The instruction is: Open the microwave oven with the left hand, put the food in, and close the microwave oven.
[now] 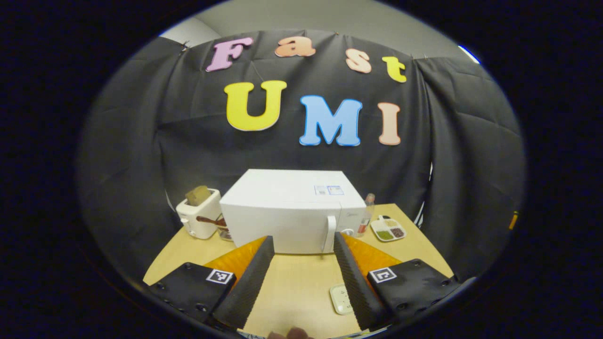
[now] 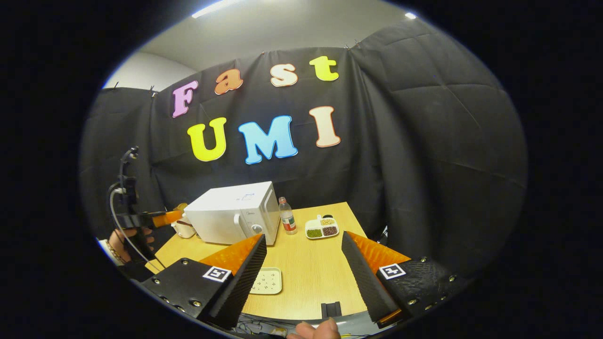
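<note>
Left gripper [image 1: 301, 273] hangs released, squared on the microwave [image 1: 292, 212] at the desk's [image 1: 301, 282] far side; I aim for its handle [image 1: 329, 234]. Right gripper [image 2: 304, 268] waits released above the food plate [image 2: 266, 281].

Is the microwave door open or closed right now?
Closed. The microwave has its door flat against the front, with the white handle upright beside the panel, and the left gripper is short of it, fingers apart.
</note>
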The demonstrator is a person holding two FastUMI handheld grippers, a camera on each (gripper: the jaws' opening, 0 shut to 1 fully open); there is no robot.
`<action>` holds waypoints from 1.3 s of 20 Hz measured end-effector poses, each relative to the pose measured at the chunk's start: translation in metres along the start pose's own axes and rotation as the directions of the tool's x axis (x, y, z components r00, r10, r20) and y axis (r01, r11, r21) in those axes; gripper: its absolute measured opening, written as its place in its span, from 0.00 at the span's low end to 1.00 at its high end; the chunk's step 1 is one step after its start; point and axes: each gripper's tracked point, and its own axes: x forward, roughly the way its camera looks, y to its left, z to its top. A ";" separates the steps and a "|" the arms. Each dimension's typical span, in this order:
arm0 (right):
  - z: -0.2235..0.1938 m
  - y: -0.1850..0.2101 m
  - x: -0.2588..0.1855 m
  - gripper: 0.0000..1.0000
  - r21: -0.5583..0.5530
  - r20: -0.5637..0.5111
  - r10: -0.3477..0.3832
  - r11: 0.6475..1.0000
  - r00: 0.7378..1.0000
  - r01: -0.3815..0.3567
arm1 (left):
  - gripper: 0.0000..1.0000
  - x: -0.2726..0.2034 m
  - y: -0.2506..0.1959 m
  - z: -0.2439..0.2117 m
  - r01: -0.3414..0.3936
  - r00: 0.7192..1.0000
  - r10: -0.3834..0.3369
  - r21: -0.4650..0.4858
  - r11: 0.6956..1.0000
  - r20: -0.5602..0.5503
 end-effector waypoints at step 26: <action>0.137 0.235 0.012 0.98 -0.282 0.194 0.218 0.946 0.956 -0.159 | 0.92 -0.238 0.069 0.147 0.143 0.913 -0.089 -0.108 0.984 0.398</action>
